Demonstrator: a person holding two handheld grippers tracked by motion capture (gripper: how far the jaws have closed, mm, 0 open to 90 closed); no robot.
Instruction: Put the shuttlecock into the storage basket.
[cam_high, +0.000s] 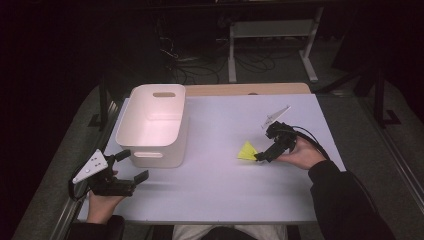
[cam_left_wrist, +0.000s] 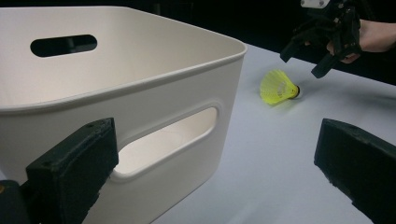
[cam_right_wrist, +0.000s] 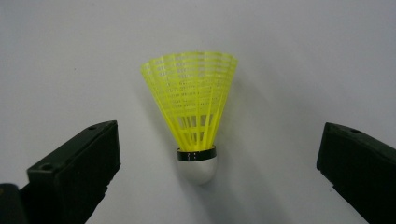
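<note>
Nothing is yet gripped. The yellow shuttlecock (cam_right_wrist: 194, 109) is seen lying on the white table (cam_high: 225, 190), centred between the wide-spread jaws of the right gripper (cam_high: 267, 151), cork end nearest the jaws' base and skirt pointing away, touched by neither jaw. The white bin (cam_high: 152, 125) appears empty; it is probably where the shuttlecock is meant to go. The left gripper (cam_high: 131, 166) is held with jaws wide, one jaw just beside the bin's near handle slot. The closing, lifting and carrying are judged still to be done.
</note>
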